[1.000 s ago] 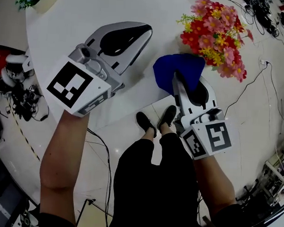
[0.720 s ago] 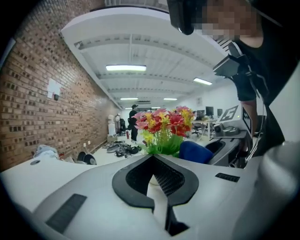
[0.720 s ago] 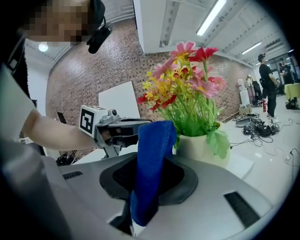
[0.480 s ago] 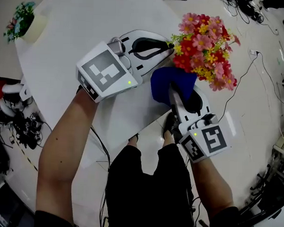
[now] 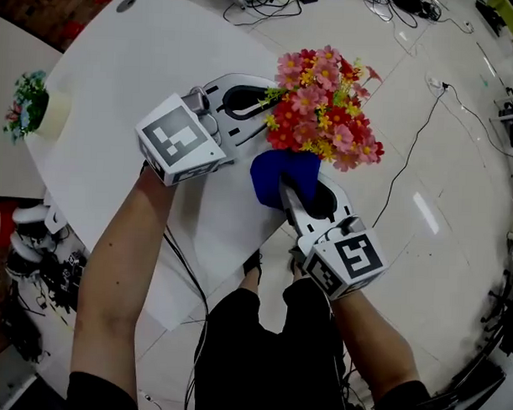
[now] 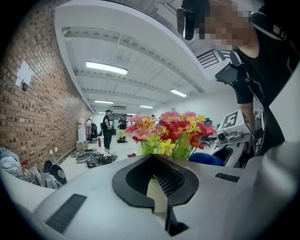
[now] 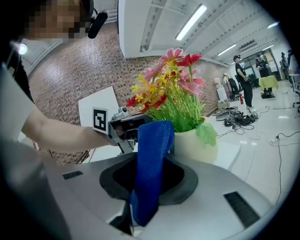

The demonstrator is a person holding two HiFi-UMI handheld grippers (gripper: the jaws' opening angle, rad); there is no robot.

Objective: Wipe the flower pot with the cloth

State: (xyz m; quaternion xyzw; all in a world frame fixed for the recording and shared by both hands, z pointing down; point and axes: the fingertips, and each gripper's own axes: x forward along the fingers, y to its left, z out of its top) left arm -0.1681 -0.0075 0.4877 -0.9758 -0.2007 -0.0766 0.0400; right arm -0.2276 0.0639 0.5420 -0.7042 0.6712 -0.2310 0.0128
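Observation:
A cream flower pot [image 7: 199, 143] holds red, pink and yellow flowers [image 5: 323, 101] near the white table's [image 5: 135, 61] front edge. In the head view the blooms hide the pot. My right gripper [image 5: 284, 186] is shut on a blue cloth [image 5: 279, 171], which hangs up between its jaws just left of the pot [image 7: 152, 164]. My left gripper [image 5: 269, 98] lies flat with its jaws shut, tips at the flowers' left side. Part of the cream pot [image 6: 157, 194] shows through the gap in its jaws. Whether the tips touch the pot is hidden.
A small plant in a pale pot [image 5: 31, 108] stands at the far left. Cables [image 5: 410, 138] run over the tiled floor to the right. The person's legs [image 5: 260, 343] are below the table edge. People [image 6: 108, 129] stand far off in the room.
The left gripper swung right and reached the flowers. The right gripper carried the blue cloth closer to the pot. The head view has shifted, so the table sits more to the left.

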